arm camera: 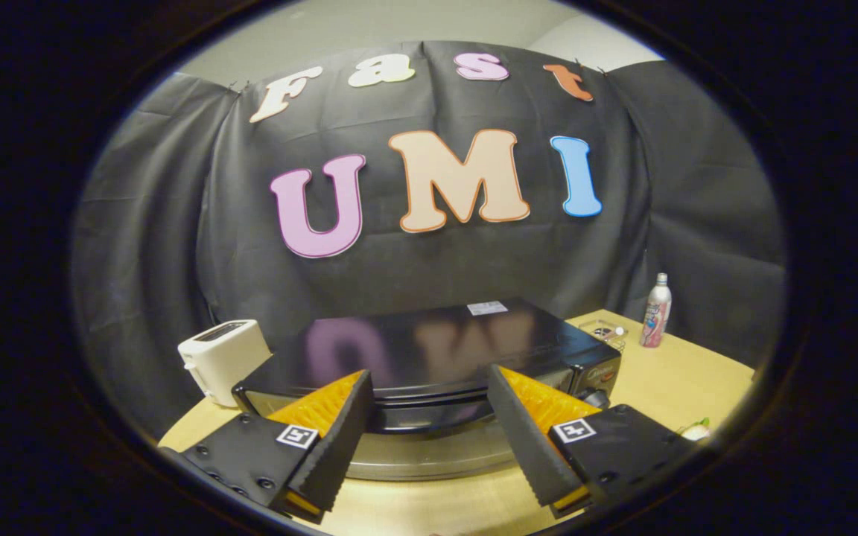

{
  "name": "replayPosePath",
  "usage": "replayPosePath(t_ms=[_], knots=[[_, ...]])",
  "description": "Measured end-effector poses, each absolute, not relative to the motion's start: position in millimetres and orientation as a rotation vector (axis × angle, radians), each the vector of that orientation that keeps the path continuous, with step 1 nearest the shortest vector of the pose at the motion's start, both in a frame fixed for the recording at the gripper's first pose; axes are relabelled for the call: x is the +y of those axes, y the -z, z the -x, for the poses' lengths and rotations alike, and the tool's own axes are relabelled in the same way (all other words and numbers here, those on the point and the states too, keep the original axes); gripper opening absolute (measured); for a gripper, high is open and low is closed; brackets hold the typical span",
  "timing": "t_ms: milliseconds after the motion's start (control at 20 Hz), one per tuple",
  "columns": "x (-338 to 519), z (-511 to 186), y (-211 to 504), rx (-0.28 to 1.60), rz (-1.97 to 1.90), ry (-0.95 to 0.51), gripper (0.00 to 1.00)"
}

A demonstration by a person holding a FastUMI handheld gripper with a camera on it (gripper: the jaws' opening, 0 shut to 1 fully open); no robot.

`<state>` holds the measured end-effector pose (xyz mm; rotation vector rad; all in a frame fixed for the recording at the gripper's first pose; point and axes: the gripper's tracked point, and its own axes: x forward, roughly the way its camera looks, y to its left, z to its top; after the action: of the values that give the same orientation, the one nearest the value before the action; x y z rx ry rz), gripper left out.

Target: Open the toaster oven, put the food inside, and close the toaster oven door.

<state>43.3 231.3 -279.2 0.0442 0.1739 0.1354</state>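
Black toaster oven [429,357] sits on the table, door shut.

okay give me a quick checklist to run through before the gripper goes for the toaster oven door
1. Gripper open: ok, fingers spread wide with nothing between them.
2. Lined up with the toaster oven: ok, its front edge sits between and just beyond the fingers.
3. Door shut at the start: cannot tell, the view looks down over the top.
4. Door handle located: cannot tell.
5. White toaster and bottle out of the path: ok, both stand off to the oven's sides.
6. Food ready: cannot tell.
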Motion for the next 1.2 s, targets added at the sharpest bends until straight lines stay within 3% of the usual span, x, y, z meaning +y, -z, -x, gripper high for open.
replayPosePath(t_ms=[600,1200], knots=[[217,13,292,0.228,-0.058,-0.168,0.99],[195,76,336,0.409,-0.002,-0.195,1.00]])
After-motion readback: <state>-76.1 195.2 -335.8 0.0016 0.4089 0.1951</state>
